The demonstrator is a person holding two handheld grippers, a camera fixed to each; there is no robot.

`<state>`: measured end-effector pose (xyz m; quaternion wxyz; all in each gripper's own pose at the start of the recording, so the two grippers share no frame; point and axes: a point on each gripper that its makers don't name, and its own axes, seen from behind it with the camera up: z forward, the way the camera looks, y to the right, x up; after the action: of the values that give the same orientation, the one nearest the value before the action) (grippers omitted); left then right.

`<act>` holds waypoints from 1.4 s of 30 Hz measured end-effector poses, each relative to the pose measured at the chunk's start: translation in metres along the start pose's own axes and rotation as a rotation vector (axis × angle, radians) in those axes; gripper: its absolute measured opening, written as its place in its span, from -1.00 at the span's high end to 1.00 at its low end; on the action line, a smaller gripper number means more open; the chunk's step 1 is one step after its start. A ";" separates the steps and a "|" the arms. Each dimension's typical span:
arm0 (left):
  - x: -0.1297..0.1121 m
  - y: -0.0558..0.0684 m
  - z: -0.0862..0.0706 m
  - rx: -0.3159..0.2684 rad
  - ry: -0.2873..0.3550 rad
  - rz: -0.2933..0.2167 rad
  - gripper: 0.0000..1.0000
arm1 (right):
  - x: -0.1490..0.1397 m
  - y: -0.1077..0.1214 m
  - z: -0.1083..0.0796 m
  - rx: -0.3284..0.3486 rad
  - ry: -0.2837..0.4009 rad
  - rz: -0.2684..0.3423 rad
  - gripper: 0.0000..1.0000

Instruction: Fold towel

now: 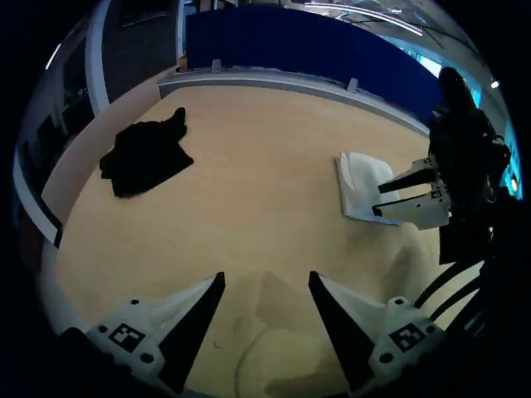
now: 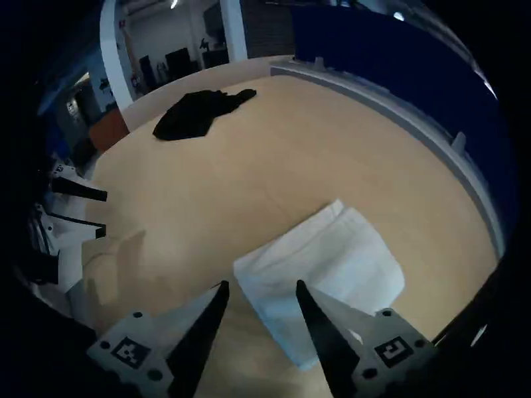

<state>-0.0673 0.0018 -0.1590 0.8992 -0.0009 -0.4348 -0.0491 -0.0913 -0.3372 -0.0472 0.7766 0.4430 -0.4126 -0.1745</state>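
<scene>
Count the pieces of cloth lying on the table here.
2. A folded white towel lies just ahead of the right gripper. A crumpled black cloth sits near the edge of the table, well apart from the towel. Nothing appears to hide another.

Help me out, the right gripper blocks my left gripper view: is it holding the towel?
Observer: No. The right gripper has its jaws open; the towel corner lies between them, unpinched.
Operator: Is the towel folded already?
Observer: Yes, stacked layers show along one long edge.
Operator: Any room beyond it?
Observer: Some bare table shows between it and the edge.
</scene>
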 end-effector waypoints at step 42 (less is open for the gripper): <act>-0.013 -0.001 -0.008 -0.002 -0.005 -0.005 -0.87 | -0.090 0.036 -0.027 -0.169 -0.025 0.187 -0.82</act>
<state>-0.0690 0.0016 -0.1738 0.8980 -0.0008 -0.4370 -0.0518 -0.1270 -0.2453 -0.0680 0.8188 0.3334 -0.4456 -0.1407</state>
